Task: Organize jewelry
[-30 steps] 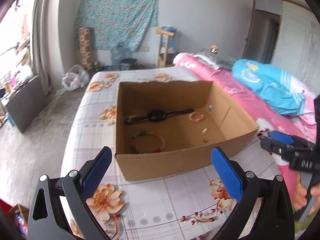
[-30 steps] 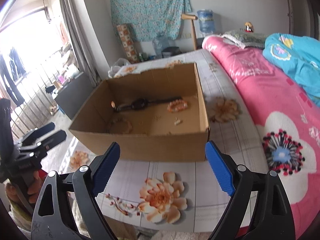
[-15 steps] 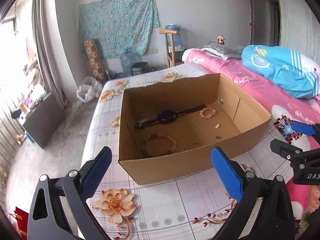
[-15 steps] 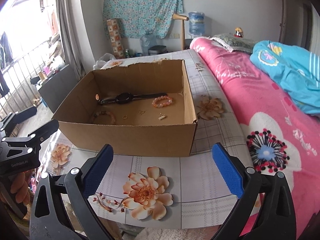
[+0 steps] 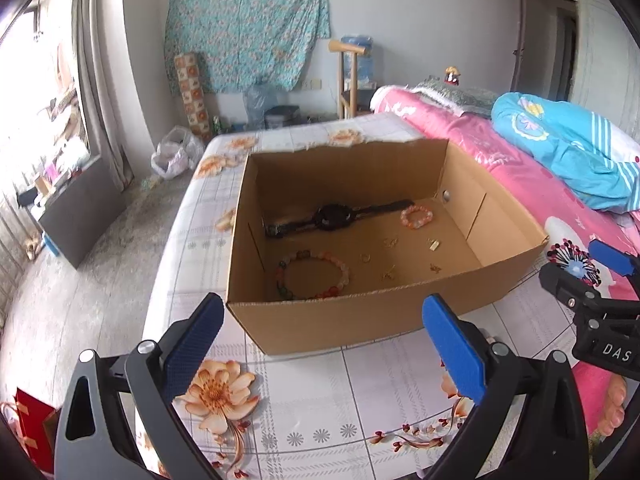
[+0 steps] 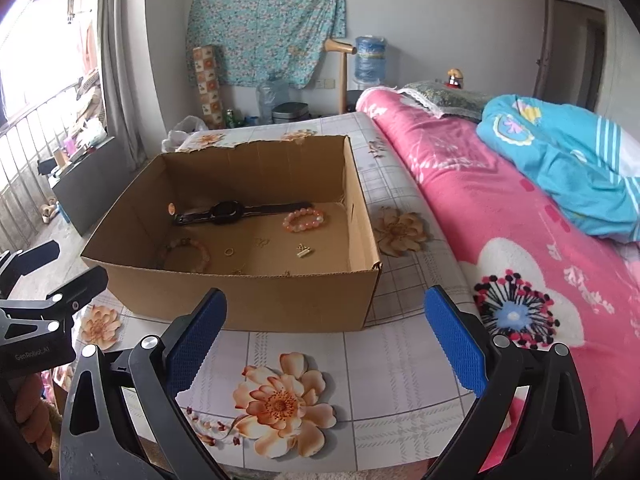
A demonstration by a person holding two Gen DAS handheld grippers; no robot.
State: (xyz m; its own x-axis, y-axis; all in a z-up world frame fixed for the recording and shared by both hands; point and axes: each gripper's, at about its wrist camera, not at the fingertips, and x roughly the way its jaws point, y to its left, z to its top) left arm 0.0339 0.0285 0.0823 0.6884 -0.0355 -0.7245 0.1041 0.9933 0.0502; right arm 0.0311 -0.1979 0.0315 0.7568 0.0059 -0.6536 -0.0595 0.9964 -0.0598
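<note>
**Around the bed**

A teal floral cloth [image 6: 266,20] hangs on the far wall. Below it stand a patterned column [image 6: 208,84], a clear bottle [image 6: 272,98] and a lidded bin [image 6: 290,112]. A water jug [image 6: 371,62] stands beside a wooden post [image 6: 342,76]. A blue quilt [image 6: 560,160] lies bunched on the pink blanket [image 6: 500,232]. A white bag [image 5: 176,152] sits on the floor.

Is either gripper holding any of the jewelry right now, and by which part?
Nothing is held. The left gripper and right gripper both stand open and empty, short of the cardboard box; the watch and bracelets lie inside it.
</note>
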